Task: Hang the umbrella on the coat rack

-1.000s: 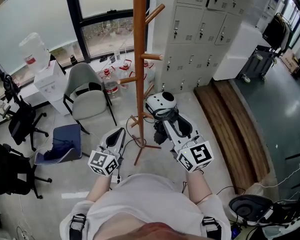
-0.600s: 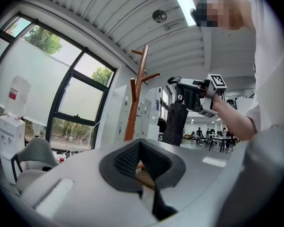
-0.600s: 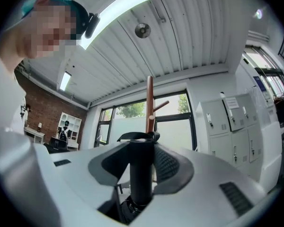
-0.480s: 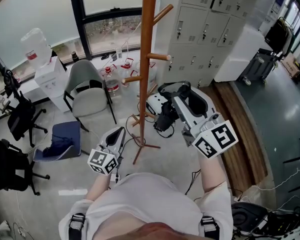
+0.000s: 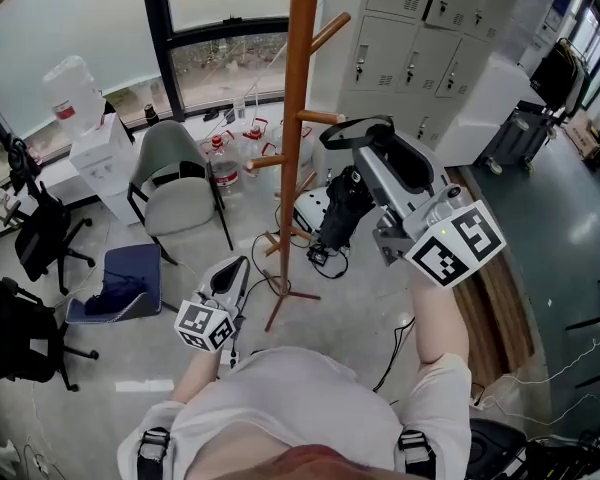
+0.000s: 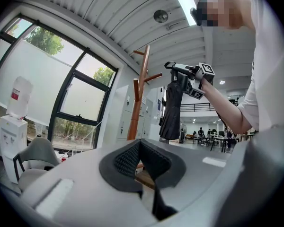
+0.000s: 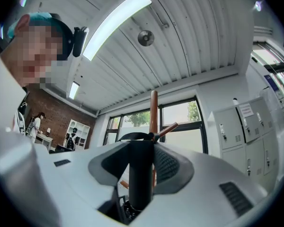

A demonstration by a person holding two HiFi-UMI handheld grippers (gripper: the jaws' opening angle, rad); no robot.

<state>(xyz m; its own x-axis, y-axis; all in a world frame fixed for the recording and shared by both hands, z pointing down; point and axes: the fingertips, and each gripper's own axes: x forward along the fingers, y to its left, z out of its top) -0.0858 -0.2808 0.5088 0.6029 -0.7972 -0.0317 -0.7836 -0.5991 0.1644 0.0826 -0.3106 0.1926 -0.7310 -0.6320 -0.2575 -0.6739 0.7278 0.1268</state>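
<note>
The wooden coat rack [image 5: 301, 118] stands ahead, with pegs sticking out to both sides. My right gripper [image 5: 358, 153] is raised beside it, shut on the handle of a folded black umbrella [image 5: 340, 213] that hangs down from the jaws. The umbrella's strap loop [image 5: 352, 125] lies near a right-hand peg [image 5: 320, 117], apart from it. In the right gripper view the black handle [image 7: 141, 174] fills the gap between the pads, with the rack's pole [image 7: 154, 108] behind. My left gripper [image 5: 238, 265] stays low, shut and empty; its view shows the umbrella [image 6: 173, 108] hanging beside the rack [image 6: 139, 93].
Grey lockers [image 5: 410, 58] line the wall to the right of the rack. A grey chair [image 5: 175, 183], a water dispenser [image 5: 95, 143] and black office chairs [image 5: 40, 238] stand on the left. A white rounded object [image 5: 310, 208] and cables lie by the rack's base.
My right gripper has risen with the umbrella from low near the rack's base to the height of the middle pegs. The left gripper has kept still.
</note>
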